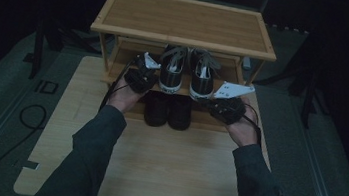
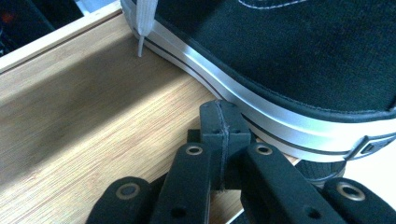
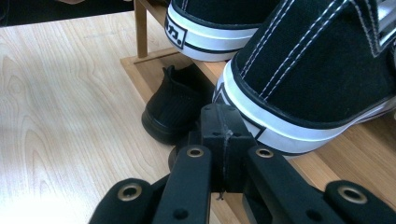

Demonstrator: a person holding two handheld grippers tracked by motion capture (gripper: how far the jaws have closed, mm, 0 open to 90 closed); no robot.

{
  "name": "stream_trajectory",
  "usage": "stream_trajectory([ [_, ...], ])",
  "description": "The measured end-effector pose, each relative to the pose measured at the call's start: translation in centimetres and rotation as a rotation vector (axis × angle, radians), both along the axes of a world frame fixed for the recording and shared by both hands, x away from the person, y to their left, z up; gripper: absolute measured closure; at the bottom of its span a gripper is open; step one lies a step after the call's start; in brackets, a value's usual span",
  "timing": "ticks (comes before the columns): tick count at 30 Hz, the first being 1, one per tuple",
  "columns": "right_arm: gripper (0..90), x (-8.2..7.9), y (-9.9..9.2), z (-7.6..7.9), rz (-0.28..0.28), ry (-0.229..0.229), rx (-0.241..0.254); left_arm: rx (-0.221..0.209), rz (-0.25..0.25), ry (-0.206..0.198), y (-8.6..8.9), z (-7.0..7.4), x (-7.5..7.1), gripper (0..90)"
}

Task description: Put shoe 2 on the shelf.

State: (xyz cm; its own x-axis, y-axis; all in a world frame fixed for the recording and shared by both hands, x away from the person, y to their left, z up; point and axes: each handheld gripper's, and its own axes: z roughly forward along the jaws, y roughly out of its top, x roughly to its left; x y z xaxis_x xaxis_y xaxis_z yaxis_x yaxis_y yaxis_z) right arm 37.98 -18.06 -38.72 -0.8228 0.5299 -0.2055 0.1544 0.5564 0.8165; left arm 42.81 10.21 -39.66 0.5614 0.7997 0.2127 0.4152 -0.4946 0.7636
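Observation:
A pair of black canvas sneakers with white soles stands heel-out on the middle shelf of a wooden shoe rack (image 1: 187, 21). My left gripper (image 1: 151, 71) is shut with nothing in it. Its tips (image 2: 219, 119) rest against the white sole of the left sneaker (image 2: 299, 56), on its outer side, above the shelf board (image 2: 93, 116). My right gripper (image 1: 206, 100) is also shut and empty. Its tips (image 3: 219, 123) sit by the heel of the right sneaker (image 3: 317, 70), and the left sneaker's heel (image 3: 210, 23) lies beyond. In the high view the left sneaker (image 1: 172, 70) and right sneaker (image 1: 202, 76) stand side by side.
Two plain black shoes (image 1: 157, 108) (image 1: 180, 113) stand under the sneakers at the rack's foot, one of them (image 3: 175, 109) close below my right gripper. The rack stands on a pale wooden board (image 1: 164, 162). Dark stands flank the rack, and a cable (image 1: 29, 115) lies on the grey floor at left.

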Motion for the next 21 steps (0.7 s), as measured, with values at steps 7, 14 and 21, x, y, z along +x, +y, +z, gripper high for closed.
stream_trajectory([
  [7,90.0,0.0,0.4,0.2,0.003,-0.002,-0.006,-0.001,0.002,-0.004,0.0,0.0,0.0,90.0],
  [14,90.0,0.1,0.9,-0.1,0.007,0.000,-0.006,0.002,-0.009,0.002,-0.1,0.0,-0.1,90.0],
  [21,90.0,0.4,1.9,-0.1,0.020,-0.004,-0.014,-0.016,-0.010,0.007,0.1,0.0,0.0,90.0],
])
